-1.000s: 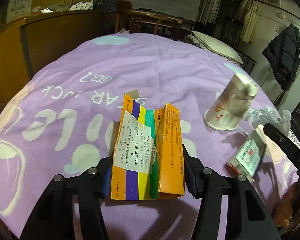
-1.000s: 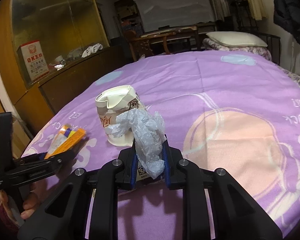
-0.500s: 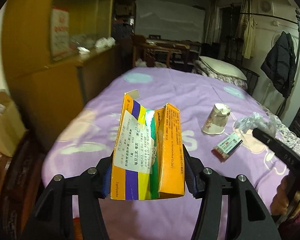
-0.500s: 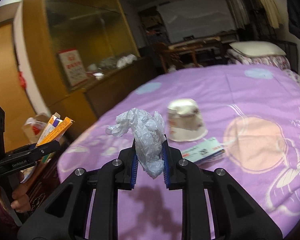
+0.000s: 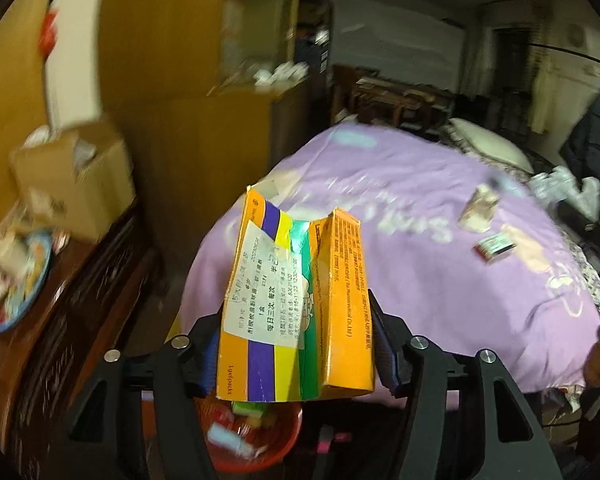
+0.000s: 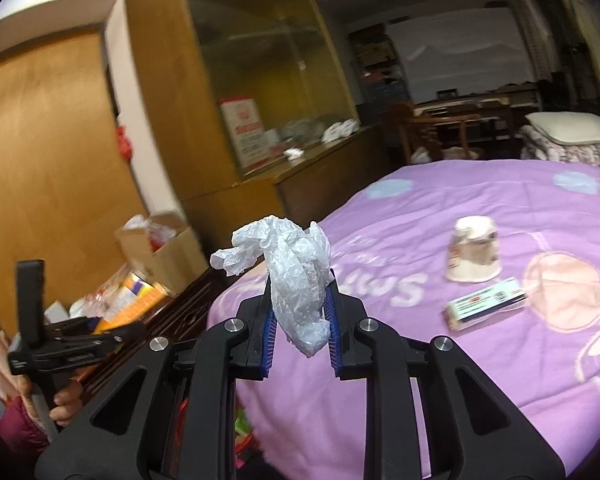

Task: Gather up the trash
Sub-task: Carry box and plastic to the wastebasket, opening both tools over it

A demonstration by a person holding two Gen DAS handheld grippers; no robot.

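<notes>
My left gripper [image 5: 296,344] is shut on a flattened orange medicine box [image 5: 296,300] with purple, yellow and green stripes and a white label. It hangs above a red trash basket [image 5: 256,436] on the floor beside the bed. My right gripper [image 6: 300,320] is shut on a crumpled white plastic bag [image 6: 296,276], held off the bed's left edge. An upturned paper cup [image 6: 474,254] and a small white carton [image 6: 486,308] lie on the purple bedspread [image 6: 500,208]. The left gripper with the orange box shows in the right wrist view [image 6: 76,344].
A cardboard box [image 5: 72,180] and a plate of clutter [image 5: 12,276] sit on a dark wooden chest [image 5: 68,320] left of the bed. A yellow wooden cabinet [image 6: 240,112] stands behind. A pillow [image 6: 572,128] lies at the far end.
Both grippers have swung left, away from the bed, still holding their loads. The left one now hangs over the red basket, and the cup and carton have fallen further to the right.
</notes>
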